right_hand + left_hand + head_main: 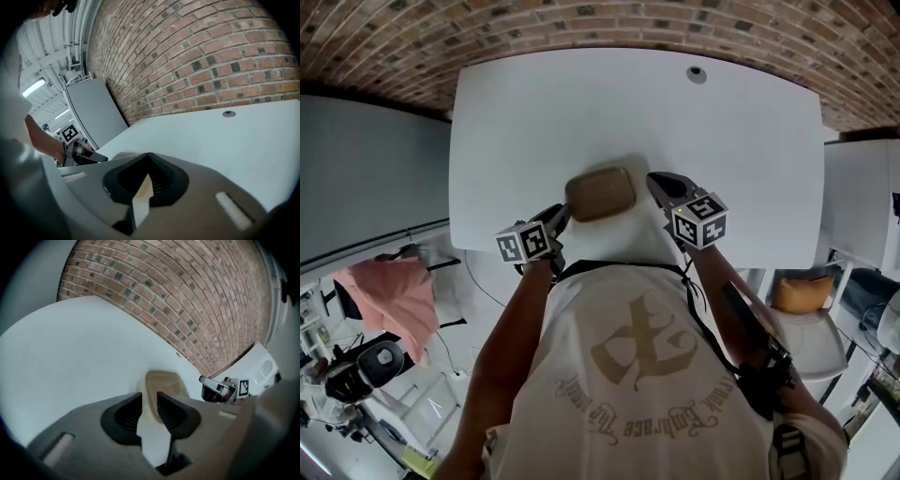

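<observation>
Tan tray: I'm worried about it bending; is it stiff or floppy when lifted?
Likely flexible: the tray rim looks sheet-thin in the right gripper. Probably light, since the left gripper also holds only the rim. Flat, so unlikely to roll.

Tray plain tan. Table plain white. Brick wall red-brown, darker bricks dotted in, pale joints. Left gripper and right gripper grey bodies with black ribbed pads. Marker cube black-and-white squares. Shirt white, tan emblem and lettering. Cloth pink. Panel flat grey.
</observation>
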`<state>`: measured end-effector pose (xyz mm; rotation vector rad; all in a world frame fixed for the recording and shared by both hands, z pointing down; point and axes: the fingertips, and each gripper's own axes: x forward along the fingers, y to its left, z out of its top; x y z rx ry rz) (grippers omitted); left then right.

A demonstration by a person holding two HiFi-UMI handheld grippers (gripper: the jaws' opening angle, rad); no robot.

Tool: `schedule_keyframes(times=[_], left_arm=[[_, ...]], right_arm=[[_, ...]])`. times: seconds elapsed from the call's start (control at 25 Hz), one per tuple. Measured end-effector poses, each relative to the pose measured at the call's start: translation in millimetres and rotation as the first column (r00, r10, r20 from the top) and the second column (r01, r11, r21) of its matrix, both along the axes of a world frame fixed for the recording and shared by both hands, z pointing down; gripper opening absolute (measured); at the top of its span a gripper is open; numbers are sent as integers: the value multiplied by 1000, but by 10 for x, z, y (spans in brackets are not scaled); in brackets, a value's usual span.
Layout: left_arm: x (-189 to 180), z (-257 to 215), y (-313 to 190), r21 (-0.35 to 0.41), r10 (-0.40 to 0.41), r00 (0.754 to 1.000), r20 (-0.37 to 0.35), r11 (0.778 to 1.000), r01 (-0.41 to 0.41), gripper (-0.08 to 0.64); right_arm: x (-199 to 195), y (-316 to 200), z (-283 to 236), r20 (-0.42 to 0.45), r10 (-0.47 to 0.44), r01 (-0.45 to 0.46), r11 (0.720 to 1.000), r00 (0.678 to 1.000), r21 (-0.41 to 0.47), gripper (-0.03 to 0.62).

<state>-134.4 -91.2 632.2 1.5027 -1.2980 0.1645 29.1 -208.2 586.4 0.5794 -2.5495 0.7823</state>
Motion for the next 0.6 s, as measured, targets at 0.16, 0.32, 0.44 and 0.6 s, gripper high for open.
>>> schedule_keyframes(times=[0.16,0.32,0.44,0.6], left_arm=[[-2,34,-62,-21,-33,999,-28,999,32,104],[10,41,-105,-28,-47,998,-45,999,46,104],[20,46,-135,-31,-50,998,-48,998,48,100],[28,44,-152,-34,-57,997,-51,998,55,92]], right_arm=[[93,-96,36,-7,15,-15,1000,1000,-10,8],[140,-147,70,-6,24,-24,999,1000,-22,8],[143,-179,94,-4,26,-26,999,1000,-28,8],[145,-212,109,-3,30,-31,999,1000,-31,8]])
